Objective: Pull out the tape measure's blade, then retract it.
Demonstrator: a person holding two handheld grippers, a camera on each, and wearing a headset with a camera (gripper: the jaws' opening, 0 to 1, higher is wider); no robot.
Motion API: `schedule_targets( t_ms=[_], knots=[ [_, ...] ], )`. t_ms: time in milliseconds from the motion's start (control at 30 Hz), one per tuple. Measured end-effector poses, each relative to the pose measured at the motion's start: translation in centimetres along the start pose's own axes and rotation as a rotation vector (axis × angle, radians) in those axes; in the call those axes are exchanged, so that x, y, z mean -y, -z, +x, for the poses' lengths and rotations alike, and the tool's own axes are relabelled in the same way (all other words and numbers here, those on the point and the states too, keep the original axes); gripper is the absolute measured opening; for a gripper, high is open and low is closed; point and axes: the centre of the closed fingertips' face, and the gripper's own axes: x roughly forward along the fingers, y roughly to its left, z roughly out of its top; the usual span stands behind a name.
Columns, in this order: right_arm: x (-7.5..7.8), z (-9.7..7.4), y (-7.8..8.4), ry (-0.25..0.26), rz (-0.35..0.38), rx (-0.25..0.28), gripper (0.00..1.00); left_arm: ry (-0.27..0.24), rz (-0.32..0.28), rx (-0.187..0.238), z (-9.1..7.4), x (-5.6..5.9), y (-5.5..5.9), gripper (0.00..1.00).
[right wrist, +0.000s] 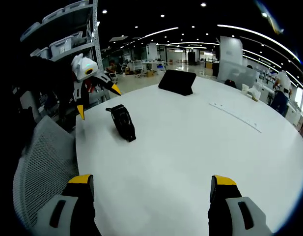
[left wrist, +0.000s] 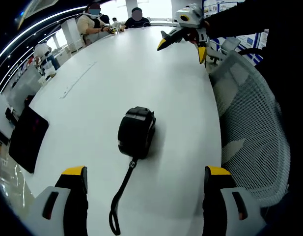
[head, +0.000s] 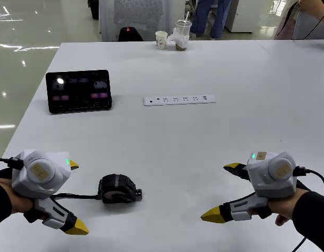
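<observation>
Left gripper: jaws spread, holding nothing. The strap lies between them, so closing here may pinch it rather than the tape measure, which rests on the table just ahead of the tips. Right gripper: jaws spread, empty, well apart from the tape measure. If left unheld, the tape measure may slide. The blade hook cannot be made out.

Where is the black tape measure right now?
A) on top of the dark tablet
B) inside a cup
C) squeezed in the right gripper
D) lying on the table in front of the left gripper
D: the tape measure lies on the white table just ahead of the left gripper, whose jaws stand open and are not touching it.
</observation>
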Motion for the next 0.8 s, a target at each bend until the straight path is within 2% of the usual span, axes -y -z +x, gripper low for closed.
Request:
schedule_targets(
  t_ms=[133,200,400,533,800],
  knots=[
    [0.0,0.6,-0.5,-0.011,-0.028,-0.003,0.99,0.011,0.045,0.002,0.7,-0.1,-1.0,0.91],
    [-0.1,0.9,-0.6,-0.023,-0.047,-0.012,0.99,0.019,0.054,-0.005,1.2,-0.5,-1.0,0.91],
    [-0.6,2.0,-0.8,-0.059,-0.124,-0.049,0.97,0.047,0.097,-0.025,2.2,-0.5,-1.8,0.88],
    [-1.0,3.1,-0.9,-0.083,-0.165,-0.072,0.97,0.078,0.084,-0.027,2.8,-0.3,-2.4,0.81],
    [-1.9,5.0,-0.8,-0.124,-0.218,-0.125,0.96,0.072,0.144,-0.048,3.9,-1.1,-3.2,0.72]
  ],
)
